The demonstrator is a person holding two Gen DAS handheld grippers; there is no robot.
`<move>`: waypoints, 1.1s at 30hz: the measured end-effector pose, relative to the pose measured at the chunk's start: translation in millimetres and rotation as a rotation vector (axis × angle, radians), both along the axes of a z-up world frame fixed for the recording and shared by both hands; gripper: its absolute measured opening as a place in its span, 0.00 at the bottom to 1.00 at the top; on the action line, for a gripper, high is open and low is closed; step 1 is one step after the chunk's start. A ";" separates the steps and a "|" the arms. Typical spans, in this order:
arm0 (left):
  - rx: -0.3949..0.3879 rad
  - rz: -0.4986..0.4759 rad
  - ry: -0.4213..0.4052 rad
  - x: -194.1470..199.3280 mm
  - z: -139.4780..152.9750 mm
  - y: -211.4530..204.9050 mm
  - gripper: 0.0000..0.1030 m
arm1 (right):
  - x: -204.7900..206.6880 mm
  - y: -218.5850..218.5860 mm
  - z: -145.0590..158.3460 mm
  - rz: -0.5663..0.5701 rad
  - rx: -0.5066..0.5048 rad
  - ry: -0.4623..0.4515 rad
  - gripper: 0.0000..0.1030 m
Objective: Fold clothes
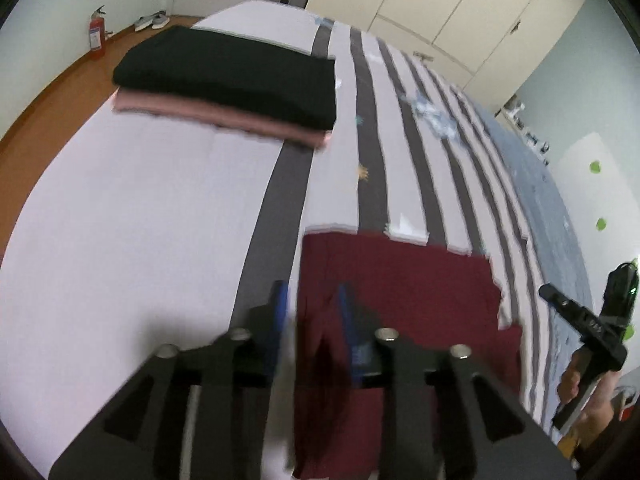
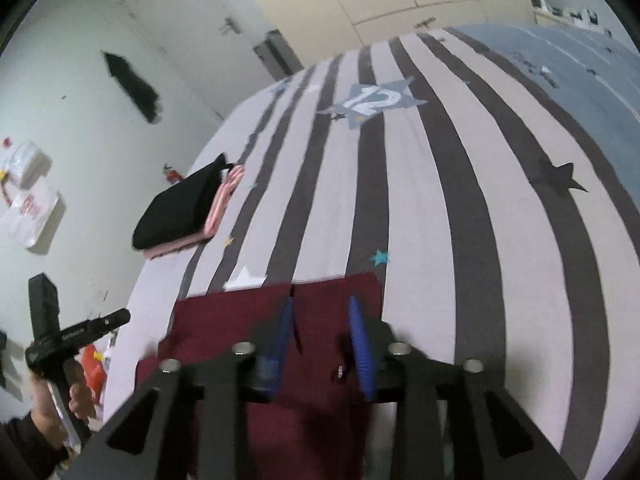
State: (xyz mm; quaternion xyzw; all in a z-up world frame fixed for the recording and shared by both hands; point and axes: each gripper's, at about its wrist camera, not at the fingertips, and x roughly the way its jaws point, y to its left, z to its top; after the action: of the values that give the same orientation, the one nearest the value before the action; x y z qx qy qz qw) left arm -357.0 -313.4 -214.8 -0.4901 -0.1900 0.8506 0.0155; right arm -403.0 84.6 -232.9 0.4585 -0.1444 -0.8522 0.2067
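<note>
A dark red garment (image 1: 400, 280) lies on the striped bed at the near edge; it also shows in the right wrist view (image 2: 248, 320). My left gripper (image 1: 312, 300) is open, its blue fingers straddling the garment's left edge, with a fold of red cloth between them. My right gripper (image 2: 320, 320) is open over the garment's right part, blue fingers apart above the cloth. Whether either touches the cloth is unclear.
A folded black garment (image 1: 228, 72) sits on a folded pink one (image 1: 224, 118) at the bed's far left; the stack shows in the right wrist view (image 2: 180, 208). A fire extinguisher (image 1: 97, 34) stands on the wooden floor. Cream wardrobes (image 1: 460, 4) line the far wall.
</note>
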 end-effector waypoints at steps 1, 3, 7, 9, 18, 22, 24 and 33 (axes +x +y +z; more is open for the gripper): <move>0.005 -0.013 -0.007 5.6 -3.0 3.7 0.27 | 10.4 0.2 0.8 0.015 0.013 0.003 0.30; 0.016 -0.038 -0.021 16.7 -8.9 11.2 0.28 | 31.3 -2.6 -1.7 0.045 0.054 0.005 0.30; 0.008 -0.085 -0.037 19.2 -19.0 29.0 0.28 | 56.7 -7.1 -13.3 0.081 0.080 -0.017 0.30; 0.014 -0.093 -0.037 15.5 -21.8 32.7 0.28 | 61.4 -8.3 -23.4 0.082 0.072 -0.044 0.30; 0.027 -0.113 -0.047 -0.4 -29.9 43.3 0.28 | 45.9 -20.8 -33.5 0.094 0.045 -0.050 0.31; 0.059 -0.096 -0.052 -0.9 -35.3 37.1 0.28 | 41.4 -20.4 -42.3 0.058 0.086 -0.073 0.31; 0.055 -0.100 -0.051 -2.3 -36.1 38.0 0.28 | 42.0 -14.4 -41.9 0.038 0.077 -0.067 0.31; -0.017 -0.129 -0.025 10.9 -34.0 32.8 0.28 | 43.1 -21.2 -41.3 0.078 0.046 -0.068 0.38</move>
State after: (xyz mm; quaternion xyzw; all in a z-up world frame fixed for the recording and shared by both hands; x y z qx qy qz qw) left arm -346.0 -280.6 -248.9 -0.5121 -0.1511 0.8431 0.0640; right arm -359.9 63.4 -274.2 0.4970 -0.1137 -0.8307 0.2238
